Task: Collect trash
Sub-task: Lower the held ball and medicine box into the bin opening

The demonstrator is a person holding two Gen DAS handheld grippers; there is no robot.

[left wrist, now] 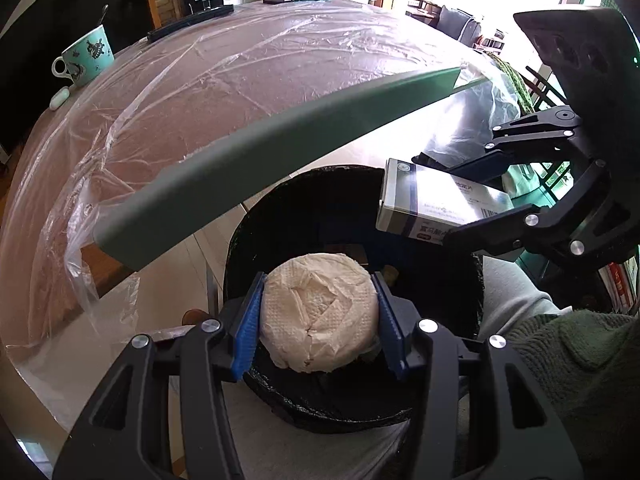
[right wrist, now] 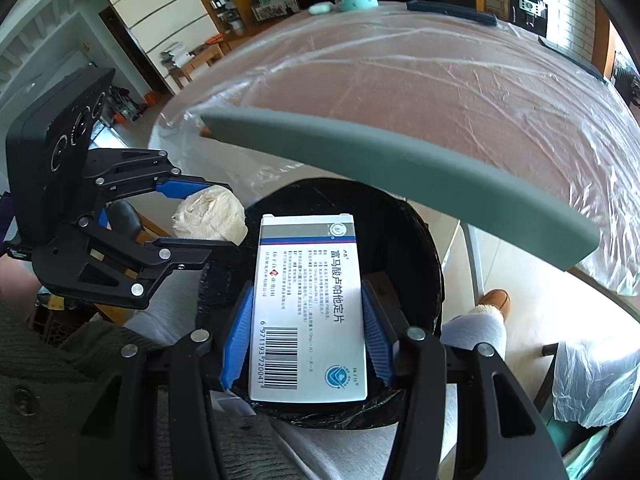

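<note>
My left gripper (left wrist: pixel 318 316) is shut on a crumpled ball of white tissue (left wrist: pixel 320 312), its blue pads pressing both sides. It hangs over the mouth of a black-lined bin (left wrist: pixel 256 232). My right gripper (right wrist: pixel 306 332) is shut on a white medicine box (right wrist: pixel 308 312) with a barcode, also above the black bin (right wrist: pixel 416 248). In the left wrist view the right gripper (left wrist: pixel 472 200) and its medicine box (left wrist: pixel 436 204) show at the right. From the right wrist camera, the left gripper (right wrist: pixel 208 220) and its tissue ball (right wrist: pixel 210 216) appear at the left.
A grey-green chair back (left wrist: pixel 248 152) curves just beyond the bin, in front of a table under clear plastic sheeting (left wrist: pixel 248 64). A teal mug (left wrist: pixel 86 56) stands at the table's far edge. A person's grey trouser leg (right wrist: pixel 476 332), tan shoe (right wrist: pixel 494 300) and green sleeve (left wrist: pixel 572 360) lie close by.
</note>
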